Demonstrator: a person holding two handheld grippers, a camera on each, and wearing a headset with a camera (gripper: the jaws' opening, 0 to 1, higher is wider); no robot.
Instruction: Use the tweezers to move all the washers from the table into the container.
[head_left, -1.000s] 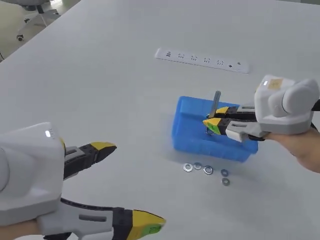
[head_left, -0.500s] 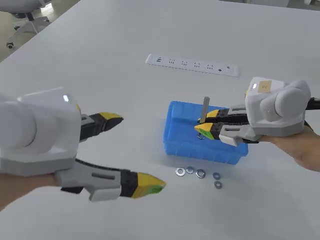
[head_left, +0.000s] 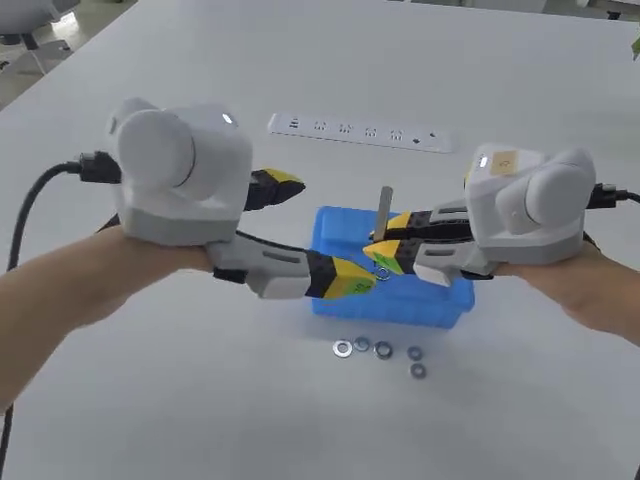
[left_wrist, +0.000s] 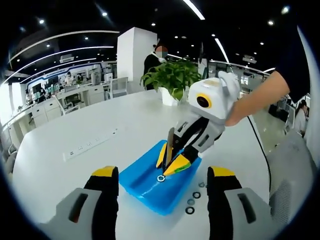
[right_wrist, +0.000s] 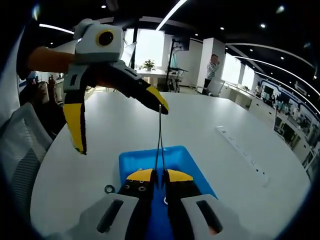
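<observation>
The white bench carries everything here. The left gripper hangs over its middle with its jaws spread wide and nothing between them; one yellow tip is just over the near edge of the container, the other is raised behind it. The right gripper faces it from the other side, jaws closed on the tweezers, whose grey blunt end sticks up above the jaws. The blue container, a shallow tray, lies on the bench under both grippers' tips. A white power strip lies farther back, well apart from the container. In the left gripper view the tweezers' points aim down over the container, and a single washer sits right at them; whether it is pinched or lying on the blue floor cannot be told. Five more washers lie on the bench in a loose row just beside the container's near wall.
</observation>
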